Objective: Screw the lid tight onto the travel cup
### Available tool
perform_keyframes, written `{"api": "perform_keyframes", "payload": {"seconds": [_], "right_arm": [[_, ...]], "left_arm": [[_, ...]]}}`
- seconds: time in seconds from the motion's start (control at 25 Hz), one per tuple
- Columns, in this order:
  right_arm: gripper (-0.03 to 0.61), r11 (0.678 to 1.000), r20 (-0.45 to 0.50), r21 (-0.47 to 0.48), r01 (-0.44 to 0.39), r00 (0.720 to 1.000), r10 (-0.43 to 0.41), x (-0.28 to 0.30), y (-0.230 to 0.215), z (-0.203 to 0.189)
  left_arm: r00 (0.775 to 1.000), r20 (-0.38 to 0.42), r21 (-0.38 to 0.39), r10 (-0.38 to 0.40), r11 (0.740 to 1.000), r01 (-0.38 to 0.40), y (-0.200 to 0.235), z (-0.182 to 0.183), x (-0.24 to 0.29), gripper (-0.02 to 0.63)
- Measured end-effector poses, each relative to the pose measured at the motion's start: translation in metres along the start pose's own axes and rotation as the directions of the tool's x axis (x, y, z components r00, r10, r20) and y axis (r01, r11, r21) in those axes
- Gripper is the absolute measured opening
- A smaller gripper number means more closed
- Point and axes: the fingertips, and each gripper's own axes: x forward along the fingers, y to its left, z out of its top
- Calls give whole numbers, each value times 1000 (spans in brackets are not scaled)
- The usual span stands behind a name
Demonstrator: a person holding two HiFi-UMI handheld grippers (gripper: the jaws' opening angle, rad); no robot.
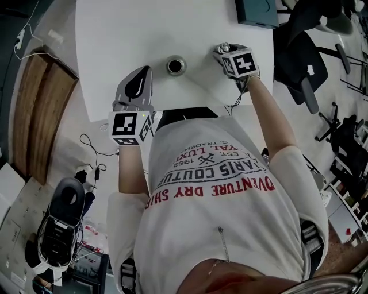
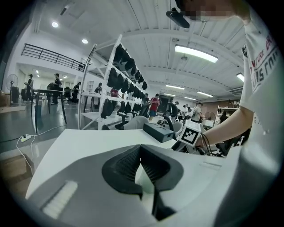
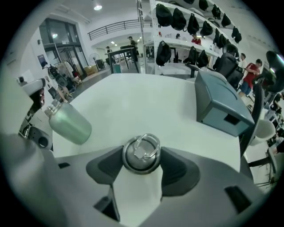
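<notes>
Head view first: how were the arms set?

Both forearms (image 1: 261,109) reached out past the near edge of the white surface (image 1: 115,40). The left claw (image 1: 144,73) lay low just inside that near edge, left of the middle, pointing shallowly across the top. The right claw (image 1: 225,53) was out by the right edge, tipped steeply downward, with its marker cube (image 1: 240,63) facing up.

What was the left claw doing?

It was clenched on nothing. In the left gripper view its dark ribbed pads (image 2: 122,166) met at the tips, with only bare surface beyond them.

And the right one?

It was grasping the lid (image 3: 141,150). The right gripper view showed a round steel lid with a wire ring (image 3: 144,145) folded flat on top. The lid sat between the two pads, with each side against one of them. I could not tell whether it rested on the surface or hung just above it.

Where was the travel cup?

The travel cup (image 1: 176,65) stood upright and uncapped, roughly midway between the left and right edges and not far in from the near edge. It was between the two claws and apart from both. From above it showed a dark open mouth inside a steel rim. The right gripper view showed its pale green body and bare metal neck.

Anything else up there?

A grey-blue box (image 1: 257,11) sat at the far right corner.
</notes>
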Motion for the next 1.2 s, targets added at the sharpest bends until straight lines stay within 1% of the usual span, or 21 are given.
{"api": "perform_keyframes", "payload": {"seconds": [0.08,0.16,0.2,0.24,0.28,0.32,0.48,0.52,0.64,0.76,0.84,0.92,1.0,1.12,1.2], "right_arm": [[268,1000,40,-16,-7,999,8,-13,7,5],[268,998,82,-62,-6,997,11,-25,17,12],[268,996,99,-89,1,995,8,-32,23,15],[268,993,113,-114,11,994,2,-38,28,18],[268,991,123,-133,18,992,-2,-44,33,21],[268,989,130,-146,20,991,0,-49,39,23],[268,987,159,-158,-5,987,30,-68,59,33],[268,987,167,-159,-9,985,36,-72,62,36],[268,986,193,-166,-18,980,51,-84,69,48],[268,981,207,-191,-28,976,68,-95,79,57],[268,974,205,-224,-35,975,83,-101,88,63],[268,963,200,-264,-46,975,102,-104,97,69],[268,951,191,-304,-60,974,123,-108,107,72],[268,929,176,-361,-88,971,160,-112,124,77],[268,902,159,-417,-116,967,198,-113,139,79]], "left_arm": [[1000,9,-4,-24,1000,24,-3,0,-3,12],[997,13,-9,-70,998,70,-10,-4,-4,20],[995,13,-3,-96,995,96,-14,-8,-4,51],[992,12,11,-123,992,123,-18,-11,-4,117],[989,6,32,-150,988,150,-23,-15,-3,157],[984,-5,58,-177,982,177,-27,-20,-2,180],[959,-59,163,-276,945,282,-46,-45,14,325],[955,-65,182,-288,938,295,-50,-51,21,353],[949,-70,214,-309,924,317,-56,-66,44,407],[943,-85,236,-322,913,333,-59,-81,63,419],[938,-93,250,-333,905,346,-59,-89,74,417],[937,-103,254,-335,901,350,-57,-100,83,417],[934,-110,251,-340,900,357,-57,-109,89,416],[927,-109,248,-359,893,375,-60,-110,93,414],[928,-106,242,-358,896,373,-58,-115,95,396]]}}
